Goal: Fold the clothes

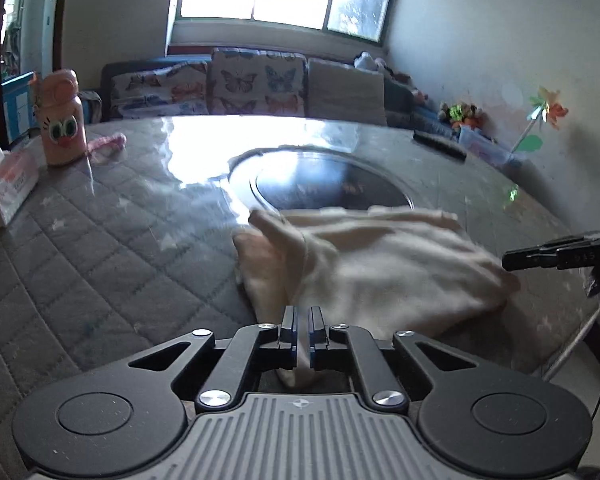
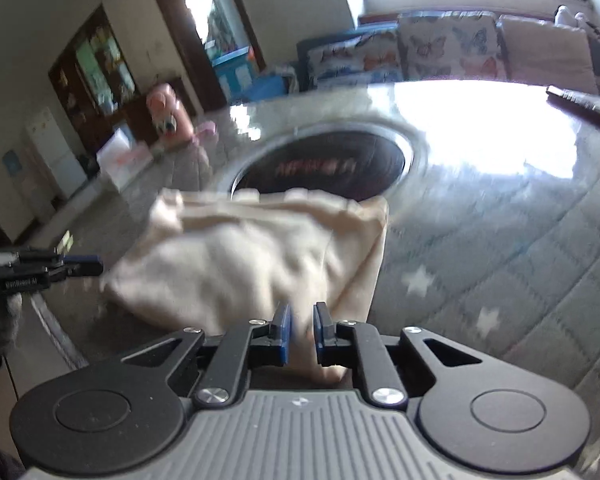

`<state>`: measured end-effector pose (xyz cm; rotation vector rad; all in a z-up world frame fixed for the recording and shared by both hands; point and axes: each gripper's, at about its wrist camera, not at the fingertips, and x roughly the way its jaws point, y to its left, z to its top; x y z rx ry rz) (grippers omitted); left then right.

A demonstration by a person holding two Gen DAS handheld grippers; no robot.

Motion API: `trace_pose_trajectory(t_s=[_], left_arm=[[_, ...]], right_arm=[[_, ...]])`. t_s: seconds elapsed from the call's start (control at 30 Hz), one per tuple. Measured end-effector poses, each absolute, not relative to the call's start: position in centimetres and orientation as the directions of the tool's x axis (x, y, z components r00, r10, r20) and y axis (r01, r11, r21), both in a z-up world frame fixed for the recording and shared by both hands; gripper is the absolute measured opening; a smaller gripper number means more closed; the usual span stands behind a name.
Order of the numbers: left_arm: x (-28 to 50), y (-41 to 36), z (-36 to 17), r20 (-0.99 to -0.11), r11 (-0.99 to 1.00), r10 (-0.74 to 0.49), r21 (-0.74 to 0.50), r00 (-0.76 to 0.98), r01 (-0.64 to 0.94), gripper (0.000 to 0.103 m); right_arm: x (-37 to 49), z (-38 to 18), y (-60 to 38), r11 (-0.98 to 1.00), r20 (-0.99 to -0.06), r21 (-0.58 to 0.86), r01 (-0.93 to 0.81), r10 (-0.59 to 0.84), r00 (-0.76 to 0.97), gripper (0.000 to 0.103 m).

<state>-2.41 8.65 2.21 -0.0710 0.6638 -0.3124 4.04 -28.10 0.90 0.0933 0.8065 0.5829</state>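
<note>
A cream garment (image 1: 380, 268) lies bunched on the grey quilted table (image 1: 100, 248), near its front edge. My left gripper (image 1: 302, 320) is shut on the garment's near left corner; cloth hangs between and under its fingers. My right gripper (image 2: 302, 320) is shut on the garment's (image 2: 252, 256) near right corner, with cloth pinched between the blue pads. Each gripper shows in the other's view: the right gripper (image 1: 512, 260) at the garment's right edge, the left gripper (image 2: 96, 268) at its left edge. The right wrist view is blurred.
A round dark inset plate (image 1: 332, 184) sits in the table's middle, just beyond the garment. A pink owl bottle (image 1: 62, 120), a tissue box (image 1: 4, 184) and a pink cloth strip (image 1: 108, 144) stand far left. A dark remote (image 1: 440, 144) lies far right. A sofa (image 1: 260, 84) is behind.
</note>
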Motion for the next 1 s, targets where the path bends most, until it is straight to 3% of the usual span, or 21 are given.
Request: trace_pose_trajectory(t_s=[0.17, 0.37, 0.47, 0.5, 0.53, 0.73, 0.87, 1.0], left_arm=[[1.1, 8.3, 2.6, -0.563, 0.951, -0.307, -0.197, 0.767, 0.236, 0.024], [4.6, 8.2, 1.0, -0.591, 0.949, -0.307, -0.25, 0.746, 0.192, 0.032], [5.3, 8.1, 0.2, -0.605, 0.941, -0.327, -0.283, 0.726, 0.188, 0.028], [5.4, 8.1, 0.1, -0.602, 0.937, -0.335, -0.291, 0.724, 0.192, 0.01], [5.3, 7.9, 0.2, -0.601, 0.938, -0.331, -0.29, 0.728, 0.188, 0.005], [4.5, 7.4, 0.7, -0.595, 0.973, -0.227, -0.167, 0.771, 0.158, 0.004], [5.1, 7.8, -0.8, -0.642, 0.978, -0.208, -0.159, 0.738, 0.137, 0.006], [4.8, 8.2, 0.0, -0.623, 0.982, -0.187, -0.145, 0.759, 0.123, 0.009]], right_arm=[[6.2, 1.8, -27.4, 0.847, -0.63, 0.266, -0.46, 0.514, 0.583, 0.012], [7.8, 1.3, -26.2, 0.842, -0.617, 0.261, -0.473, 0.522, 0.589, 0.012], [8.4, 1.0, -25.9, 0.843, -0.61, 0.255, -0.473, 0.52, 0.598, 0.012], [8.5, 0.9, -25.9, 0.843, -0.609, 0.256, -0.473, 0.521, 0.599, 0.012], [8.7, 0.8, -25.8, 0.844, -0.608, 0.256, -0.472, 0.52, 0.6, 0.012], [9.9, -0.4, -25.6, 0.854, -0.611, 0.252, -0.456, 0.506, 0.609, 0.013], [11.4, -2.1, -25.9, 0.876, -0.639, 0.258, -0.409, 0.472, 0.608, 0.013], [11.5, -1.4, -26.0, 0.877, -0.626, 0.244, -0.415, 0.469, 0.623, 0.014]])
